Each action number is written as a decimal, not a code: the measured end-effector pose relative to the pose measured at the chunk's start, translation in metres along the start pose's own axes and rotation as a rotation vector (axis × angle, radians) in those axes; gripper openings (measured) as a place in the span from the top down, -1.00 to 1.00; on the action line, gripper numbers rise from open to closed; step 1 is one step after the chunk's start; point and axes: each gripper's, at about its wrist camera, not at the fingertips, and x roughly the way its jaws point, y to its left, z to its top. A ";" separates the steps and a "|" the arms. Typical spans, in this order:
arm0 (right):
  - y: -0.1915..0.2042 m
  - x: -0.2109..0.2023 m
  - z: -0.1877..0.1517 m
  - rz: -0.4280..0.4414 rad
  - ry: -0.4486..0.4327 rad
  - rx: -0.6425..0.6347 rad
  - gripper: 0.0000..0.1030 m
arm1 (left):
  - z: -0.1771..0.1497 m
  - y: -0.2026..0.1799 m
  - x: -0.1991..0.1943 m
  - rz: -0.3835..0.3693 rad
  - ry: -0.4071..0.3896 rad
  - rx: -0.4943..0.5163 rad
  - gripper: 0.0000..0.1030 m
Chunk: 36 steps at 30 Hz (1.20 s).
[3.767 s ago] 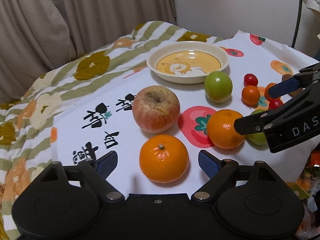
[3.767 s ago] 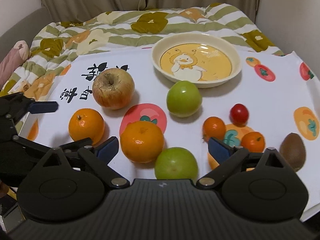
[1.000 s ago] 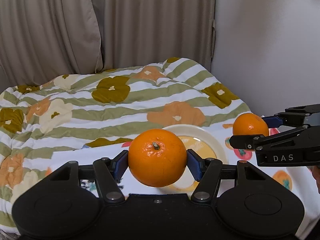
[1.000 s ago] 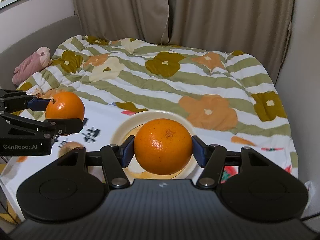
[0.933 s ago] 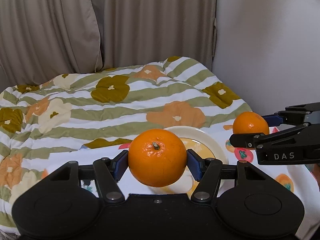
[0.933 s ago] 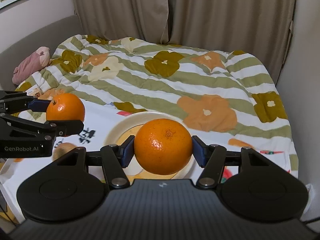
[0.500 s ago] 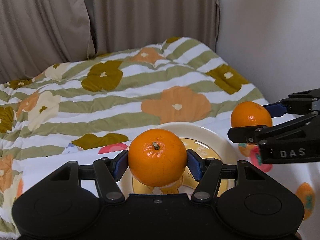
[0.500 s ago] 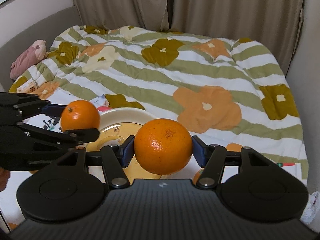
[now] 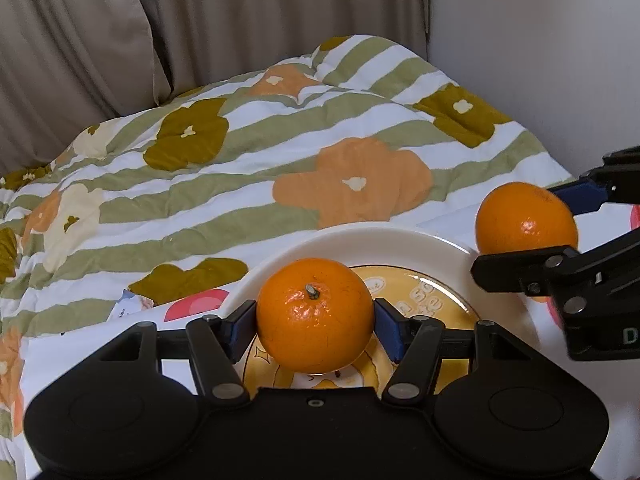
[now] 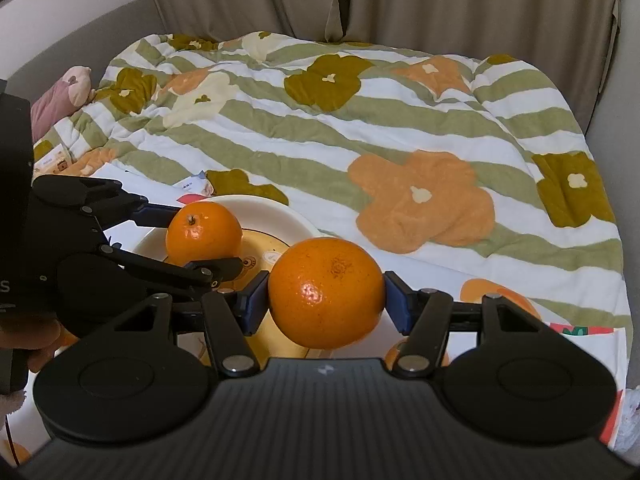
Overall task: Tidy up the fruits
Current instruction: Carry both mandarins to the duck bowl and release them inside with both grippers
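Observation:
My left gripper (image 9: 316,326) is shut on an orange (image 9: 315,314) with its stem up, held over the cream duck-print plate (image 9: 352,242). My right gripper (image 10: 326,306) is shut on a second orange (image 10: 326,292), held at the plate's right rim (image 10: 276,210). In the left wrist view the right gripper and its orange (image 9: 526,220) show at the right, beyond the plate's edge. In the right wrist view the left gripper's orange (image 10: 204,232) hangs over the plate. The other fruits are hidden below the grippers.
The plate sits on a white fruit-print cloth (image 9: 80,344) at the near edge of a striped flower-print quilt (image 10: 360,120). Curtains (image 9: 200,20) and a wall (image 9: 540,40) stand behind. A pink soft toy (image 10: 60,96) lies at the far left.
Both grippers, each holding its orange, have moved forward and down towards the plate; the plate now lies close under them. Earlier, both picked their oranges off the cloth.

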 end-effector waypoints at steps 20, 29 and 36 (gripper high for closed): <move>0.007 0.009 0.000 0.031 0.012 -0.060 -0.45 | -0.017 0.013 -0.043 0.017 -0.047 -0.018 -0.82; 0.034 0.033 -0.002 0.076 -0.005 -0.233 -0.45 | -0.030 0.019 -0.052 0.039 -0.039 -0.054 -0.82; 0.037 0.044 -0.002 0.086 -0.018 -0.276 -0.47 | -0.033 0.018 -0.050 0.048 -0.036 -0.045 -0.82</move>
